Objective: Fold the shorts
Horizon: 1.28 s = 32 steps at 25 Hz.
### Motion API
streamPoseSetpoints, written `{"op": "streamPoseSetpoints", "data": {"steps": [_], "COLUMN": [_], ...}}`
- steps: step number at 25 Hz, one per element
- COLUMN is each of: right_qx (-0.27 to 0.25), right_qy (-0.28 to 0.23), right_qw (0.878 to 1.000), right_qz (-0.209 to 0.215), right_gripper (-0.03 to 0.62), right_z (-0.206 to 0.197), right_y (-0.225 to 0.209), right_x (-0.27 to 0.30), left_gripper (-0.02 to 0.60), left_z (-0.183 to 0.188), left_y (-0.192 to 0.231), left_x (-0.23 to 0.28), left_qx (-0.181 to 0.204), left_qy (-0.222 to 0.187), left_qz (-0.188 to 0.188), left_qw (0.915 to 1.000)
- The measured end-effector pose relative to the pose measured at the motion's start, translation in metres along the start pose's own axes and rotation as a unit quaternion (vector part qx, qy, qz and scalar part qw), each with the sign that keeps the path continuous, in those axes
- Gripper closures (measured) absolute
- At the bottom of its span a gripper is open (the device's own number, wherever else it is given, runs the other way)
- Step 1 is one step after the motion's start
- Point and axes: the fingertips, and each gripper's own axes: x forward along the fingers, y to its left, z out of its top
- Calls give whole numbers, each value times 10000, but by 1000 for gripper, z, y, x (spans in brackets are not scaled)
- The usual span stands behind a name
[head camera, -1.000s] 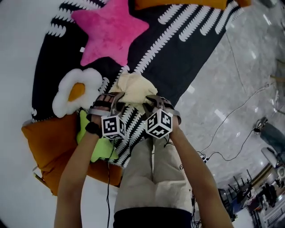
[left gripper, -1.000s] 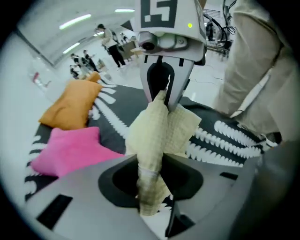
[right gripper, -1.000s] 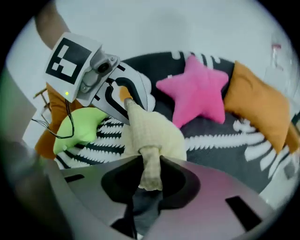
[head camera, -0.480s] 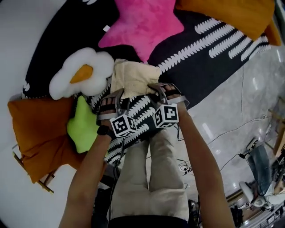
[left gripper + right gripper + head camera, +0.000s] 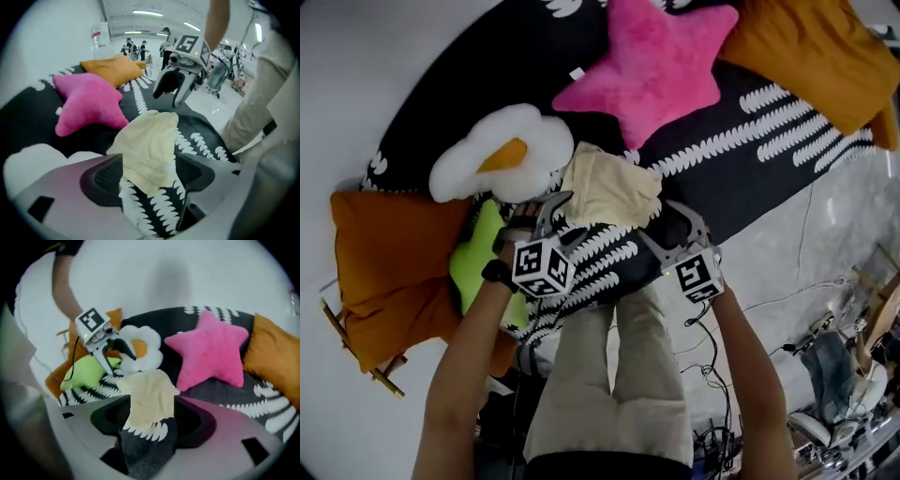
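— Item one, the shorts?
— Shorts: cream, in a small folded bundle, lying on the black rug with white markings, close to its near edge. Pink star just beyond them on the far side; egg pillow just beside them on the left.

— Left gripper?
— Left gripper: fingers stood apart and low over the rug. The near left corner of the shorts lay between them, clear of both fingers, so nothing was gripped.

— Right gripper?
— Right gripper: fingers likewise apart. The near right edge of the shorts and a strip of rug showed in the gap, and the cloth was not pinched. The two grippers were set either side of the bundle, pointing inward at it.

— Other stock on the rug?
— Green star: left of the left gripper, partly on an orange cushion at the rug's left end. Second orange cushion: far right, beside the pink star.

— Surroundings?
— Pale glossy floor to the right of the rug, with cables on it. The person's beige trousers were at the near side, between the two arms.
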Motion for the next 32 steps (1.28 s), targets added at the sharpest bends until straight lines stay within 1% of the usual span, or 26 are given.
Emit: {"op": "streamPoseSetpoints", "data": {"steps": [1, 2, 3, 4, 5, 6, 7, 8, 11, 13, 15, 16, 17, 18, 20, 22, 23, 24, 25, 26, 27, 28, 29, 30, 31, 32], "right_qx": [372, 602, 731, 768, 688, 498, 261, 51, -273, -480, -602, -561, -474, -380, -223, -50, 23, 44, -23, -198, -474, -806, -1131, -1388, -1555, -1652], "right_qy": [-29, 4, 111, 295, 549, 827, 1059, 1210, 1427, 1520, 1455, 1362, 1246, 1120, 866, 599, 475, 398, 405, 525, 756, 1059, 1360, 1592, 1749, 1879], "right_qw": [9993, 9982, 9972, 9965, 9959, 9949, 9933, 9914, 9841, 9791, 9796, 9819, 9847, 9877, 9931, 9970, 9981, 9987, 9986, 9974, 9938, 9870, 9780, 9695, 9638, 9600], "right_qz": [-42, -14, 56, 132, 204, 284, 384, 505, 1023, 1266, 1249, 1194, 1121, 1021, 758, 496, 389, 328, 346, 461, 658, 896, 1108, 1240, 1280, 1258], "right_gripper": [292, 321, 378, 423, 513, 571, 572, 572, 572, 572, 562, 544, 503, 449, 443, 442, 445, 445, 445, 444, 442, 427, 390, 354, 337, 318], "right_z": [2, 2, -2, -10, -19, -29, -35, -39, -50, -56, -55, -51, -46, -41, -28, -12, -2, 7, 12, 12, 5, -9, -26, -41, -53, -62], "right_y": [-13, -20, -23, -22, -20, -15, -10, -4, 27, 48, 56, 56, 53, 49, 36, 20, 11, 4, 0, 1, 7, 15, 24, 29, 31, 30], "right_x": [7, 15, 24, 34, 45, 56, 63, 66, 56, 53, 50, 47, 43, 38, 29, 25, 25, 26, 28, 32, 37, 43, 49, 55, 62, 69], "left_gripper": [244, 297, 317, 357, 412, 444, 505, 541, 551, 551, 537, 515, 467, 425, 385, 385, 385, 385, 367, 305, 264, 259, 250, 249, 249, 249], "left_z": [3, 6, 5, 1, -2, -5, -6, -6, -20, -36, -41, -38, -34, -27, -12, 7, 17, 26, 32, 34, 32, 25, 15, 5, -2, -7], "left_y": [10, 15, 14, 9, 3, -2, -6, -12, -52, -76, -83, -81, -78, -72, -51, -17, 0, 15, 24, 28, 26, 19, 11, 4, 1, -1], "left_x": [15, 30, 45, 56, 62, 64, 62, 58, 42, 34, 23, 17, 11, 5, -7, -15, -15, -11, -4, 7, 20, 33, 45, 56, 65, 72], "left_qx": [-250, -544, -804, -943, -946, -868, -779, -720, -750, -723, -469, -356, -282, -208, 51, 384, 569, 812, 1156, 1607, 2106, 2555, 2866, 3001, 2980, 2852], "left_qy": [7, 57, 181, 353, 507, 608, 643, 632, 618, 636, 585, 547, 499, 438, 259, 61, 12, 27, 115, 255, 414, 560, 666, 719, 730, 727], "left_qz": [-346, -679, -952, -1156, -1275, -1288, -1208, -1077, -870, -793, -502, -370, -282, -217, -44, 144, 126, -18, -261, -535, -786, -998, -1161, -1250, -1252, -1182], "left_qw": [9991, 9962, 9920, 9882, 9860, 9860, 9875, 9896, 9915, 9922, 9959, 9972, 9980, 9986, 9996, 9991, 9983, 9967, 9929, 9852, 9735, 9600, 9487, 9430, 9435, 9484]}}
